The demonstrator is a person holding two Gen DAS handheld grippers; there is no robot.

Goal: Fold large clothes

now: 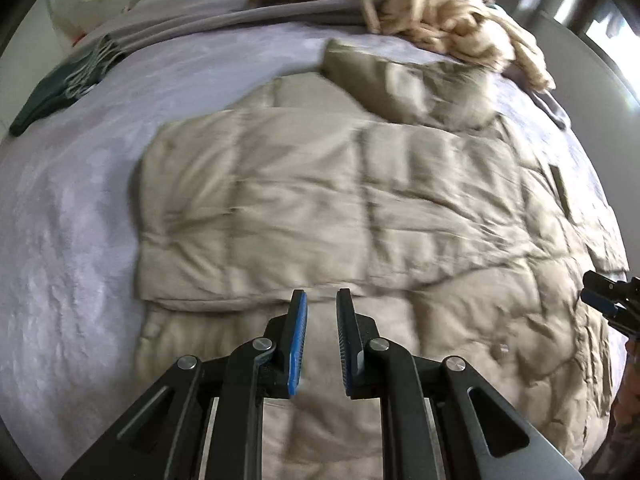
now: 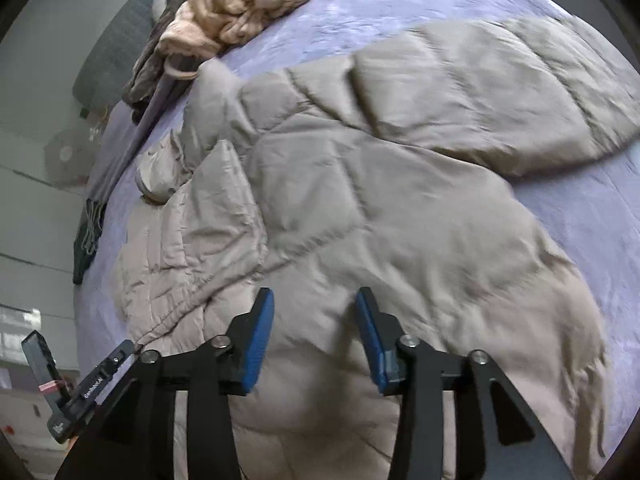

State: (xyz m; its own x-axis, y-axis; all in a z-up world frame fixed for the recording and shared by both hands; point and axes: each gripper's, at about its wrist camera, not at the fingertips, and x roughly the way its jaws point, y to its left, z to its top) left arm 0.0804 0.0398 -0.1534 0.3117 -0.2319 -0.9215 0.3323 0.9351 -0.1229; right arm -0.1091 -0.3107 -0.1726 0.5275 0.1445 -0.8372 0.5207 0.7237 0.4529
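A large beige quilted puffer jacket (image 1: 320, 192) lies spread on a lavender bed (image 1: 60, 240). In the left wrist view one sleeve is folded across its body. My left gripper (image 1: 322, 300) hovers over the jacket's near part, jaws slightly apart and empty. In the right wrist view the jacket (image 2: 380, 200) fills the middle, with one sleeve (image 2: 500, 104) stretched out to the right. My right gripper (image 2: 316, 304) is open and empty above the jacket's body. The right gripper's tips also show at the right edge of the left wrist view (image 1: 608, 296).
A heap of cream chunky knit and other clothes (image 1: 440, 12) lies at the bed's far side. A grey fringed scarf (image 1: 160, 36) and a dark green garment (image 1: 44, 96) lie at the far left. The left gripper's body shows at the lower left of the right wrist view (image 2: 80, 392).
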